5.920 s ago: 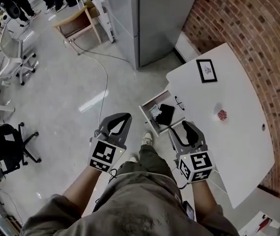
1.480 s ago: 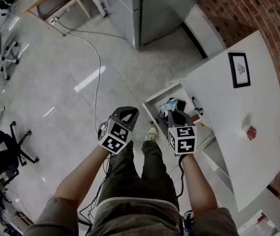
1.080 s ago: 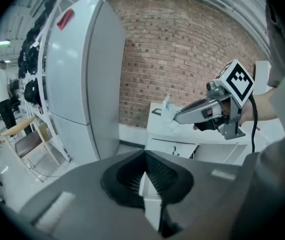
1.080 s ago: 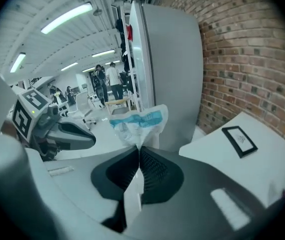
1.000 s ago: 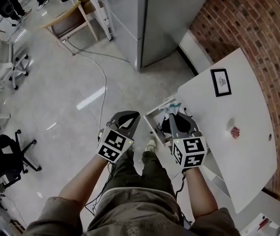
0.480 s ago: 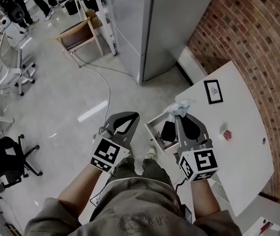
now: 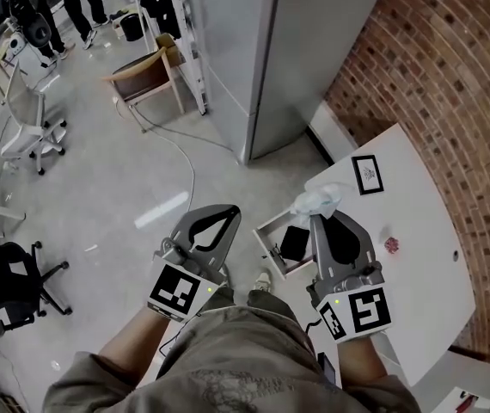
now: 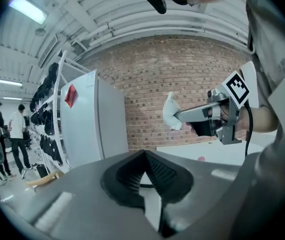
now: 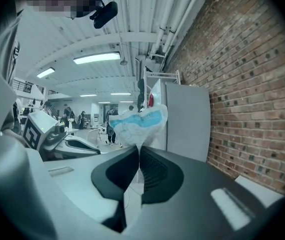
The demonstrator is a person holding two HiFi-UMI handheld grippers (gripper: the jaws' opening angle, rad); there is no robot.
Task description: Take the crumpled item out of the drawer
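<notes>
Both grippers have come up since a second ago, and the crumpled item (image 7: 317,200) has left the drawer (image 7: 268,228) with the right gripper (image 7: 315,217). Its jaws are clenched on the lower edge of that white-and-blue wad, which sticks out past the tips at 12 o'clock in the right gripper view (image 9: 137,124). In the head view the item hangs in the air, with the open drawer at 7 o'clock of it and a black object (image 7: 292,243) lying inside. The left gripper (image 7: 229,212), at 9 o'clock of the right one, is closed on nothing, tips together. On the white surface (image 7: 417,304), a framed picture (image 7: 366,174) lies at 2 o'clock of the item and a small red thing (image 7: 390,244) at 4 o'clock.
</notes>
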